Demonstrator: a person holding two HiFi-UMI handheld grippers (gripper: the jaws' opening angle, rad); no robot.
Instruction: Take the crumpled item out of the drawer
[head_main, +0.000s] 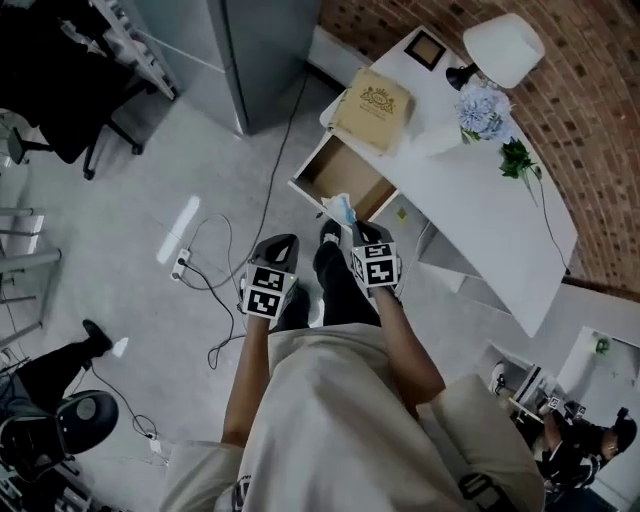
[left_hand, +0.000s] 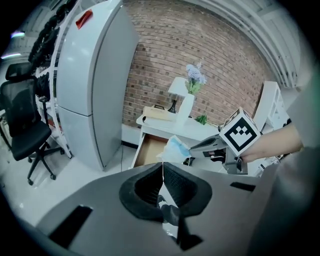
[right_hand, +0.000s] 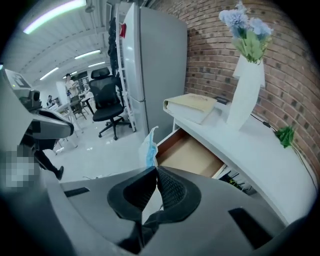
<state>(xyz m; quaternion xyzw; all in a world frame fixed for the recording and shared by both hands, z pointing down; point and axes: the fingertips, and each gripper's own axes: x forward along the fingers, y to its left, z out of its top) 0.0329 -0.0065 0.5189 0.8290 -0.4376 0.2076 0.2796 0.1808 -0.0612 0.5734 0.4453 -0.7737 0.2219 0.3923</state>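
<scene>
Your right gripper is clenched on the crumpled mask, which hangs clear of the open drawer. Your left gripper has its jaws closed together.

This is an office-like workroom: swivel chairs stand on a pale hard floor, tube lights run along the ceiling, cables and a power strip lie loose, and a white counter with a lamp and a vase of flowers sits against a bare brick wall.
</scene>
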